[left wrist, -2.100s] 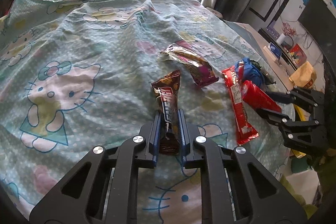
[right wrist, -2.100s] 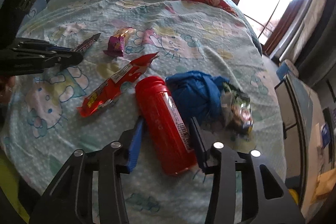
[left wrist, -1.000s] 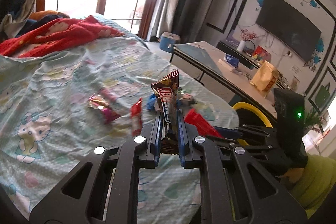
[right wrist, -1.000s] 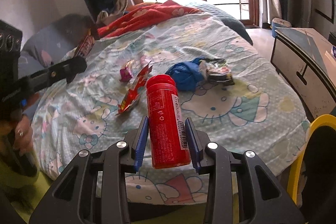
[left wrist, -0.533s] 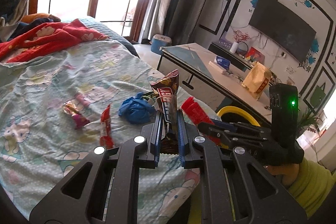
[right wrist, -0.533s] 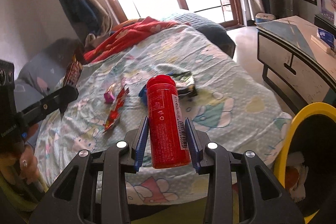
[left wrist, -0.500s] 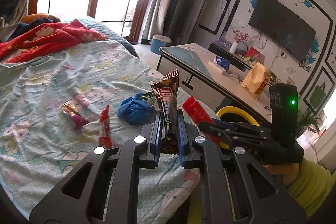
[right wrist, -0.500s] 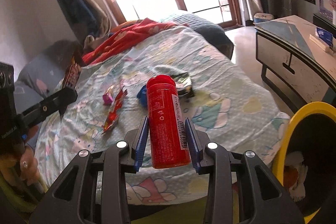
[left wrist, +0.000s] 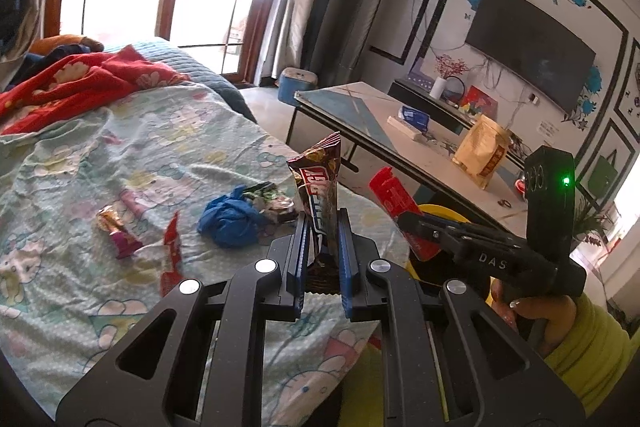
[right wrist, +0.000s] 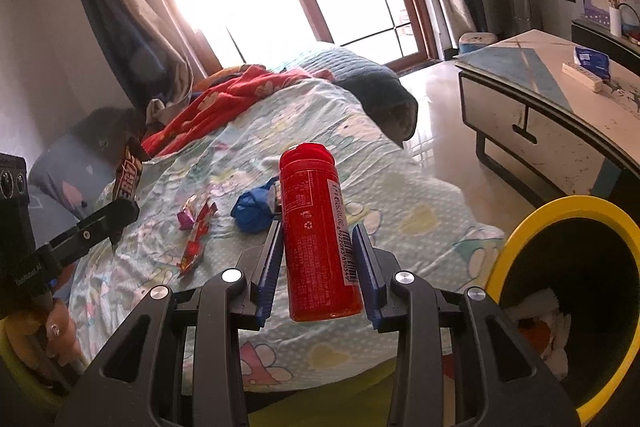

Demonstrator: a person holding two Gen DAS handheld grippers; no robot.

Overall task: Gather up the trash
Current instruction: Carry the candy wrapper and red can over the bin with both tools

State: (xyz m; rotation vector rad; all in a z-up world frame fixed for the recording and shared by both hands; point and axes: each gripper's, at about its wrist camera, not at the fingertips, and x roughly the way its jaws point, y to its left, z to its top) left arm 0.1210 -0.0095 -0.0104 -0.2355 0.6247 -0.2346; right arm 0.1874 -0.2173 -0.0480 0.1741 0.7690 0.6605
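Trash is in both grips at once, and the yellow-rimmed bin is the landmark for everything here.

Left wrist view: the left hand-held gripper (left wrist: 323, 259) is pressed together on a brown snack wrapper (left wrist: 318, 195), which stands upright above the bed (left wrist: 60, 307). The yellow-rimmed bin (left wrist: 436, 211) shows only as a sliver to the right, behind the right hand-held gripper (left wrist: 404, 223) and its red bottle (left wrist: 394, 201). I judge the wrapper should be carried fully over the bin's mouth before letting go, since light film drifts.

Right wrist view: the right hand-held gripper (right wrist: 318, 267) pinches the red bottle (right wrist: 314, 235) near its base, upright, just left of the bin (right wrist: 516, 239), whose open mouth already holds some waste. Tipping the bottle mouth-first inside the rim looks safest. A blue crumpled bag (right wrist: 254, 213) and a red wrapper (right wrist: 196, 243) lie on the bed, well left of the bin.
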